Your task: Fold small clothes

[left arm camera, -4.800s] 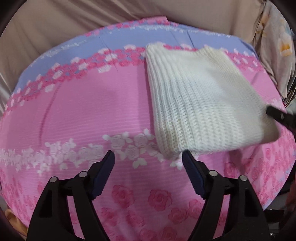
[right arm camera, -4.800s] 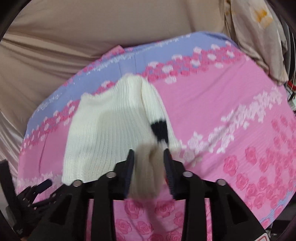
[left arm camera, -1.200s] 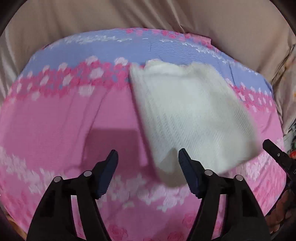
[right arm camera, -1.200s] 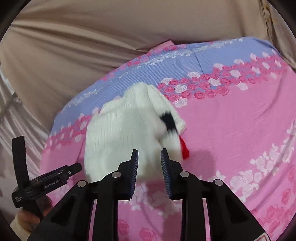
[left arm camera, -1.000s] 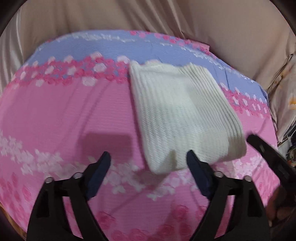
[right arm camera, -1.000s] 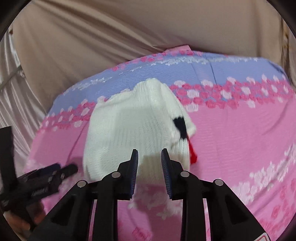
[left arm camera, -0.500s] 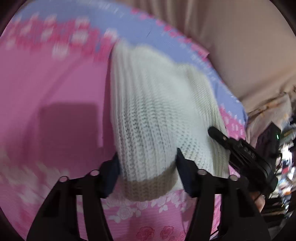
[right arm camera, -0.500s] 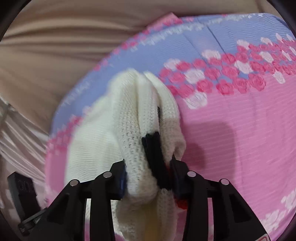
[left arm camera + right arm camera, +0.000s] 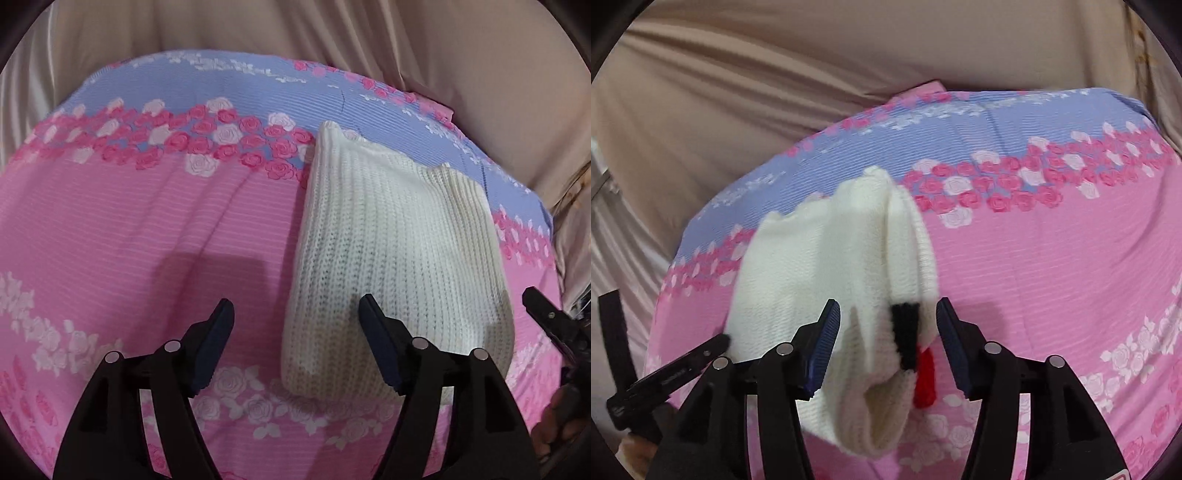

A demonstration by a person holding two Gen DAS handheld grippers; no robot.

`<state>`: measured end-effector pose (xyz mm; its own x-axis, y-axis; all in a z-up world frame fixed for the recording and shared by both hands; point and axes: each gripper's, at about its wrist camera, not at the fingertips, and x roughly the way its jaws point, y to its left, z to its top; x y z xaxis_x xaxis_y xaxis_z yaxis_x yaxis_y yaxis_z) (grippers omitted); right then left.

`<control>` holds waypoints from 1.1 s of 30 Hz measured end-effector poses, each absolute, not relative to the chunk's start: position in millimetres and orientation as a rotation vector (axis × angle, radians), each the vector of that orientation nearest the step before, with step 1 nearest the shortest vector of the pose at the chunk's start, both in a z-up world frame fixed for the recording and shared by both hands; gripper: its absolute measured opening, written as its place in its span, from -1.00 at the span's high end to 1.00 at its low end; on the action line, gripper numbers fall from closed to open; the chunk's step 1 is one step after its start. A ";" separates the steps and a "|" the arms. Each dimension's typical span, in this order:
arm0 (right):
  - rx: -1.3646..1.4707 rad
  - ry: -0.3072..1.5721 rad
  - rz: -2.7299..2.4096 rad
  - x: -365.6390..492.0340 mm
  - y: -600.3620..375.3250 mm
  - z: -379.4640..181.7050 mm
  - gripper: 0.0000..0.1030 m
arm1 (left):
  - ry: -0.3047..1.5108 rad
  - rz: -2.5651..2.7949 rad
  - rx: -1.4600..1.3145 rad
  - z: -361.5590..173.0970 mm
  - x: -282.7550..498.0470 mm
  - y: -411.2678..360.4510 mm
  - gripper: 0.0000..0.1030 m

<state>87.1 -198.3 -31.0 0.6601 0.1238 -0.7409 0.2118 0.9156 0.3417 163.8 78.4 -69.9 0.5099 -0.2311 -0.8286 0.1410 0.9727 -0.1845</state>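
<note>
- While the white knit sweater point(image 9: 399, 254) lies folded on the pink and lilac rose-print sheet point(image 9: 147, 221), we hold our left tool point(image 9: 295, 317) above its near left corner with the fingers spread wide, gripping nothing.
- We see the left tool's right finger over the knit and its left finger over bare sheet.
- Our right tool point(image 9: 888, 321) also stands apart, its fingers either side of the sweater's near right edge, where a black patch point(image 9: 905, 332) and a red patch point(image 9: 925, 380) show among the layers.
- We cannot tell whether either pad touches the knit.
- Beige draped cloth point(image 9: 775, 92) rises behind the sheet.
</note>
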 end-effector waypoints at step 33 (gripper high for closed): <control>0.233 0.915 -0.252 -16.5 -174.1 -55.5 0.02 | 0.990 -0.096 0.196 -70.7 63.2 26.0 -0.66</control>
